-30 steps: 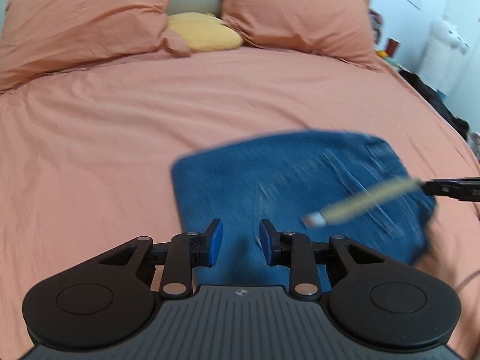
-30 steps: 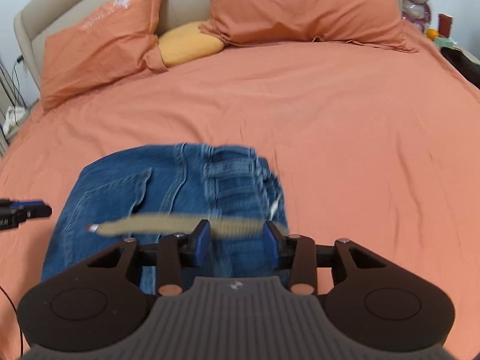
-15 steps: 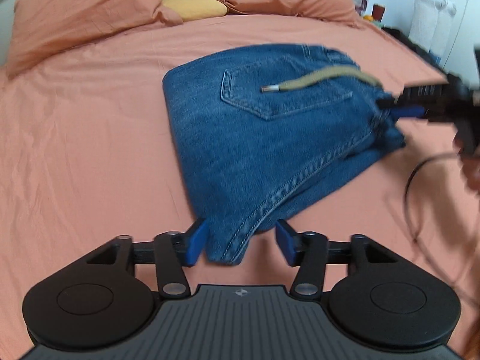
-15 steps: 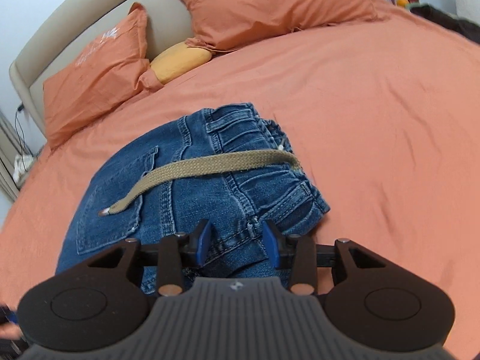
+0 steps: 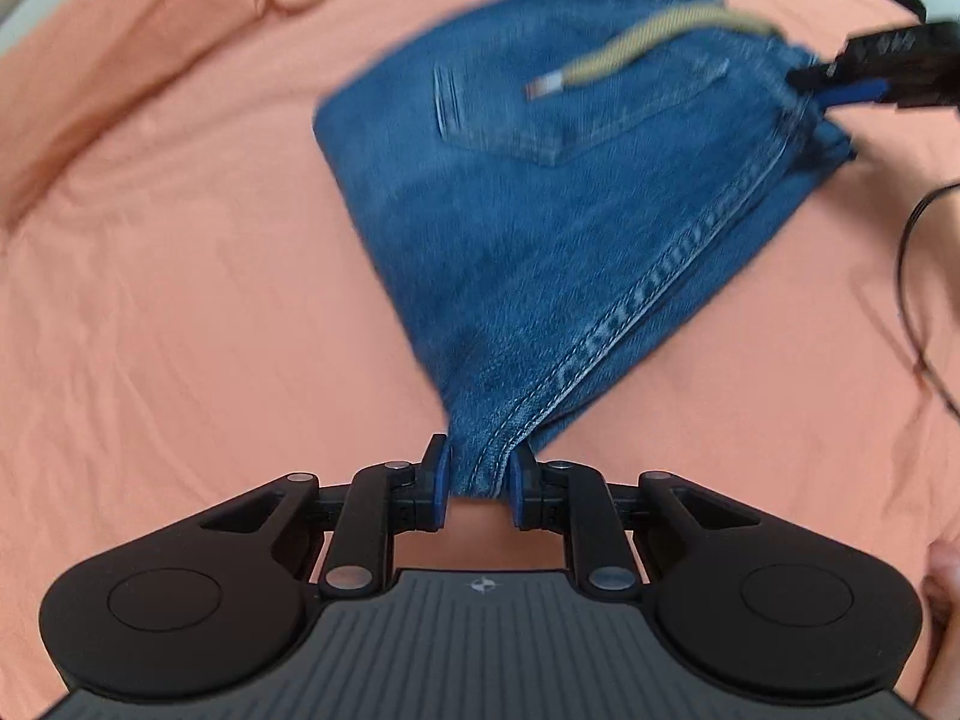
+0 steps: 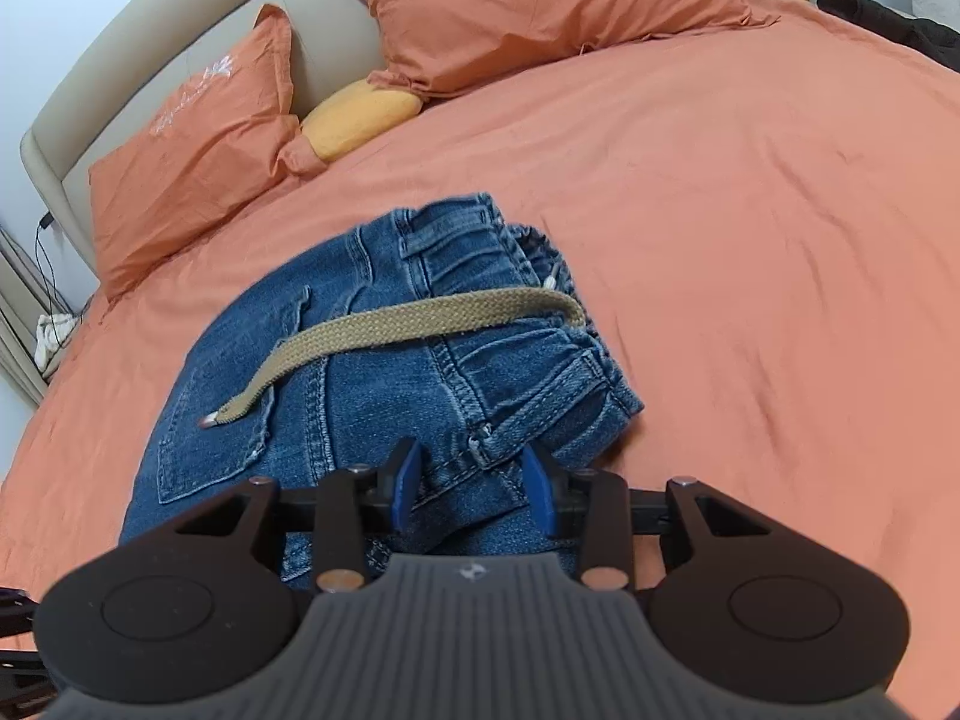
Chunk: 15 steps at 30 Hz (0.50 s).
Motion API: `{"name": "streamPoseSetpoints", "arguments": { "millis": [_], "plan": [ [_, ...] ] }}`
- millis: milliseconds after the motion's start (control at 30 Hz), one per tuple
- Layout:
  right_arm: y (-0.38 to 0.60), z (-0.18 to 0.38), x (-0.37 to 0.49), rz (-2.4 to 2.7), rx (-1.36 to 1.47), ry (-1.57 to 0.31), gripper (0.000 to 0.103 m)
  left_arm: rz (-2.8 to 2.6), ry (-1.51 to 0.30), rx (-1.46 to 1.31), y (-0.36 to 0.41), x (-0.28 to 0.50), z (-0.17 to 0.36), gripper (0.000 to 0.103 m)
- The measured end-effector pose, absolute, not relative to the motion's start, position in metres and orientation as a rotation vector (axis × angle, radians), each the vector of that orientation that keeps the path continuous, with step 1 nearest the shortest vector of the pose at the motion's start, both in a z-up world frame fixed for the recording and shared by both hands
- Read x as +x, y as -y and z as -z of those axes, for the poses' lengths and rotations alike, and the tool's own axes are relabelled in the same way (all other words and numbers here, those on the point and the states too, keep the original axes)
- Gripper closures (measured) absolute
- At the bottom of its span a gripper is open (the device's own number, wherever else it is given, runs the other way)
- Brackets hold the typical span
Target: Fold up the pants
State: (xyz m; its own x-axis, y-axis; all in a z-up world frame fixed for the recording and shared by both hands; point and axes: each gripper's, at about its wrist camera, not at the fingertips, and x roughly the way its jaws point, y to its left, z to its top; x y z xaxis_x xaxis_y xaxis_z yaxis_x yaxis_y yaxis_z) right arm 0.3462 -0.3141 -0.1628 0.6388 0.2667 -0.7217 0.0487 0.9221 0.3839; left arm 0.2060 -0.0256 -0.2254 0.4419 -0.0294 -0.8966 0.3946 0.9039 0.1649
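On orange bedsheet [image 6: 750, 192]: blue denim pants [image 6: 372, 396] folded into compact bundle, back pocket up, tan drawstring [image 6: 420, 324] lying across top. Left gripper [image 5: 478, 483] low at near corner, blue pads clamped on seam edge, fabric drawn taut into point. Right gripper [image 6: 471, 483] at waistband side, jaws parted around denim layers; contact unclear. Orange pillows [image 6: 540, 6] by headboard.

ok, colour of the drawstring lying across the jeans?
Khaki tan woven flat drawstring, metal-tipped, lying across the blue denim jeans; clearest in the right wrist view.
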Motion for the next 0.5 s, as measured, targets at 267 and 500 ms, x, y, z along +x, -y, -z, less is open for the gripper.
{"name": "streamPoseSetpoints", "arguments": {
  "millis": [267, 500],
  "plan": [
    [0.318, 0.182, 0.342, -0.116, 0.406, -0.898, 0.069, 0.225, -1.158, 0.198, 0.013, 0.213, 0.229, 0.075],
    [0.331, 0.177, 0.33, -0.118, 0.517, -0.898, 0.071, 0.196, -1.16, 0.173, 0.011, 0.2, 0.2, 0.067]
  ]
}}
